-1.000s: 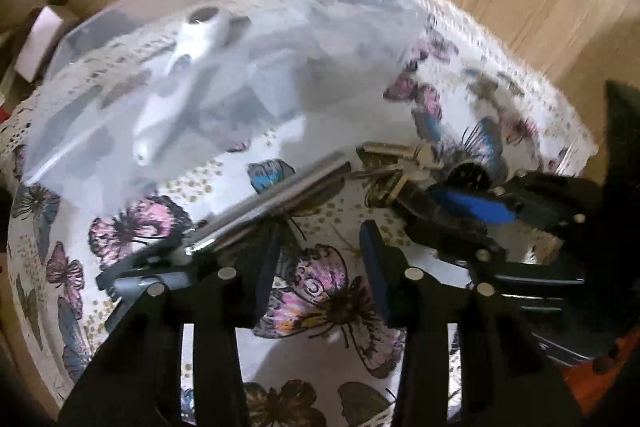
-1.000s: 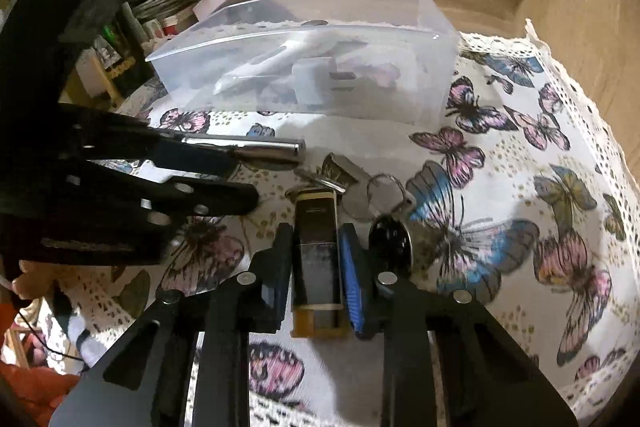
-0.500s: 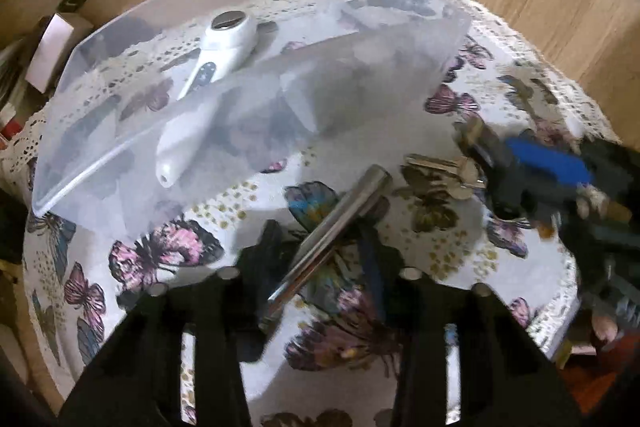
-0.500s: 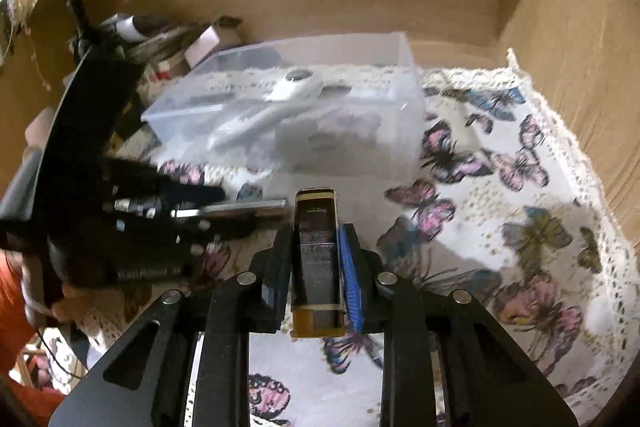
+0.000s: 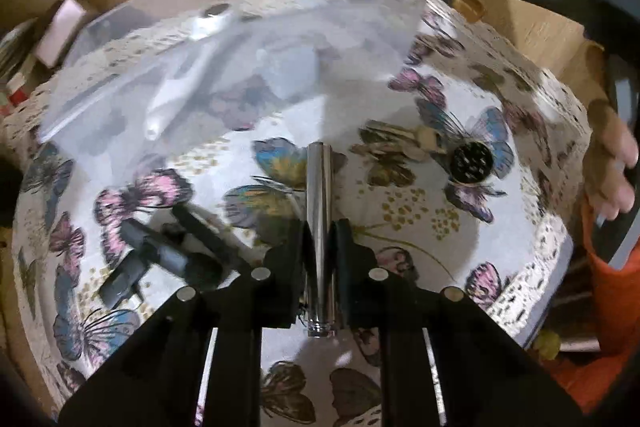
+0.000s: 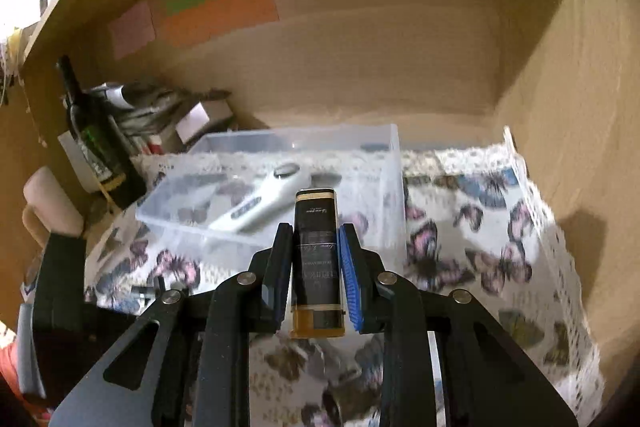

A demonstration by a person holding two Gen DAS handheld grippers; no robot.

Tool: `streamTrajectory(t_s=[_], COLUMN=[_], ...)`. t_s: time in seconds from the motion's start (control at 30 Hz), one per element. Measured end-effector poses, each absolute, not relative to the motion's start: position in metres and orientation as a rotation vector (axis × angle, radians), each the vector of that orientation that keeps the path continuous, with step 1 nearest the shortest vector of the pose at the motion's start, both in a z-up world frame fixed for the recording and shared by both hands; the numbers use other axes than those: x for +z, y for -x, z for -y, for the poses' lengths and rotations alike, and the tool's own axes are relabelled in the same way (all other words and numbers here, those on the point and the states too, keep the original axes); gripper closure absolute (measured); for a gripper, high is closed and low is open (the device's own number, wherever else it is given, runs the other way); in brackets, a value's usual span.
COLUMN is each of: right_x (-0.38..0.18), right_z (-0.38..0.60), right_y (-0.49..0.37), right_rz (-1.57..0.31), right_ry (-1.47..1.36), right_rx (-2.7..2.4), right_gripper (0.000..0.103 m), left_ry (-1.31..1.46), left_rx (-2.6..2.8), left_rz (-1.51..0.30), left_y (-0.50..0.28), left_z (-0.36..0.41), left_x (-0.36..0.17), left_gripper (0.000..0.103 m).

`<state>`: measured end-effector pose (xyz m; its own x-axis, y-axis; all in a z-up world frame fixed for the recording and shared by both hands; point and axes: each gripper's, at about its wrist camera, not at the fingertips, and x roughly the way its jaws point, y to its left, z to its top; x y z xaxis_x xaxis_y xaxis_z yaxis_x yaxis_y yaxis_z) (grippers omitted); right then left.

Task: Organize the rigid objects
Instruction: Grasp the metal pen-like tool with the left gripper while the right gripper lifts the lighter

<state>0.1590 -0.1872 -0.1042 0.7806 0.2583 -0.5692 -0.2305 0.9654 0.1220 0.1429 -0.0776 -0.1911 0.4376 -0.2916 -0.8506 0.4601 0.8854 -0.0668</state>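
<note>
Ahead of both tools: clear plastic bin (image 6: 372, 163), open-topped, on the butterfly cloth (image 6: 480, 227) of the worktop.

Item 1, right tool (image 6: 314, 267): I hold it clenched on a dark bottle with gold cap (image 6: 318, 259), long axis straight along the fingers, far end pointing at the bin's near wall at centre frame. A white handheld device (image 6: 264, 201) already lies in the bin. Item 2, left tool (image 5: 320, 259): clenched on a metal tube (image 5: 319, 219), long axis likewise along the fingers, bin in the upper left of that frame, well apart. Item 3: keys with round black fob (image 5: 468, 161), loose on the cloth, right of centre. Item 4: a dark object (image 5: 160, 259) I cannot identify, lower left. My judgement: the right tool is nearer and squarer to the bin; it should go forward and over the rim first.
</note>
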Motion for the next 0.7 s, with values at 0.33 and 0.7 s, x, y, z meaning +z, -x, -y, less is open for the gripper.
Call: streamTrajectory(t_s=[0.33,0.7], right_x=[-0.106,-0.12], right_z=[0.173,0.174], right_y=[-0.188,-0.23], right_rz=[-0.638,-0.71], right_ry=[0.0,0.011], right_rx=[0.28,0.246], right_gripper=[0.082,0.081], left_ry=[-0.032,0.06], left_rx=[-0.411,-0.394], left_rz=[-0.923,-0.81], left_y=[-0.128,-0.139], left_z=[0.025,0.002], left_x=[-0.152,-0.108], left_gripper=[0.089,0.102])
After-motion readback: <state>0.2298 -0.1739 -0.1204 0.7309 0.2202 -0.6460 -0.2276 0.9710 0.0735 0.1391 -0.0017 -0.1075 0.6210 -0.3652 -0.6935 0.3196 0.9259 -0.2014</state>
